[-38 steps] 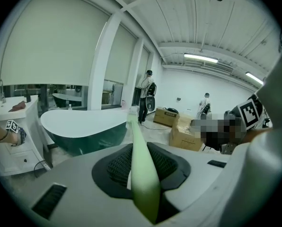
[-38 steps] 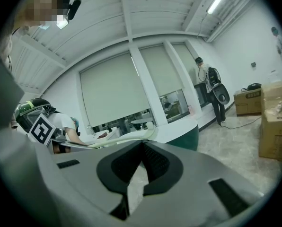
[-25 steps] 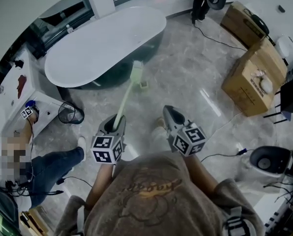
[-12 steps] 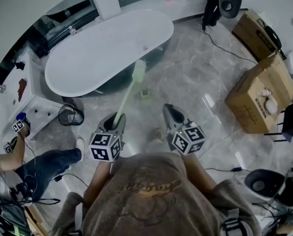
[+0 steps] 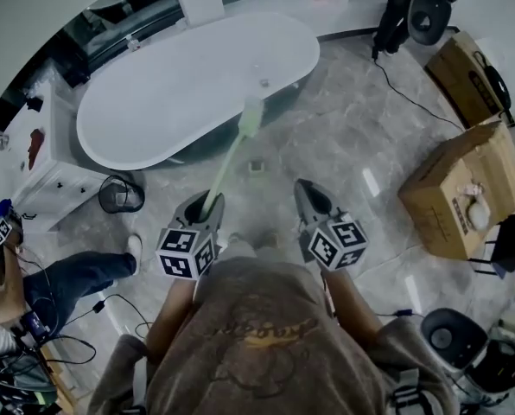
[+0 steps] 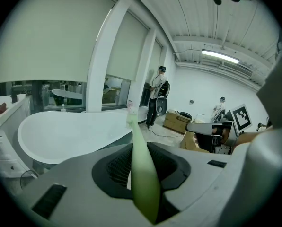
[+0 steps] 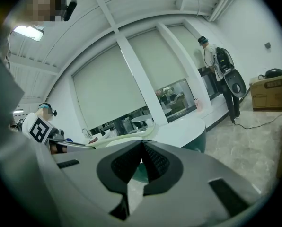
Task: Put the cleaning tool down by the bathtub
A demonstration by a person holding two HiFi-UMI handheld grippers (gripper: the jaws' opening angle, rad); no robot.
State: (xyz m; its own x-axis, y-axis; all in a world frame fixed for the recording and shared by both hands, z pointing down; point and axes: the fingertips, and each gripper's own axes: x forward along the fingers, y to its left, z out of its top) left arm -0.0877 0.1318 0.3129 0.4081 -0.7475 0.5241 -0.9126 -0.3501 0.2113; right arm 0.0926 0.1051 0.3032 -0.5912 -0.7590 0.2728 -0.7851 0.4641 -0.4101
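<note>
A pale green long-handled cleaning brush (image 5: 232, 154) sticks forward out of my left gripper (image 5: 207, 202), which is shut on its handle. The brush head (image 5: 252, 115) hangs in the air by the near rim of the white bathtub (image 5: 180, 76). In the left gripper view the handle (image 6: 142, 174) runs up between the jaws of the left gripper (image 6: 139, 148) to the brush head (image 6: 130, 113), with the bathtub (image 6: 65, 134) behind. My right gripper (image 5: 304, 188) is beside it, shut and empty; the right gripper (image 7: 142, 144) shows its pads meeting.
Cardboard boxes (image 5: 460, 188) stand at the right. A wire waste bin (image 5: 121, 195) and a white cabinet (image 5: 41, 175) are left of the tub. A small block (image 5: 256, 166) lies on the marble floor. A person's leg (image 5: 76, 275) and cables are at lower left.
The whole scene has slid in the head view as I came closer to the tub. The brush head now sits nearer the tub's rim. Both grippers keep their states.
</note>
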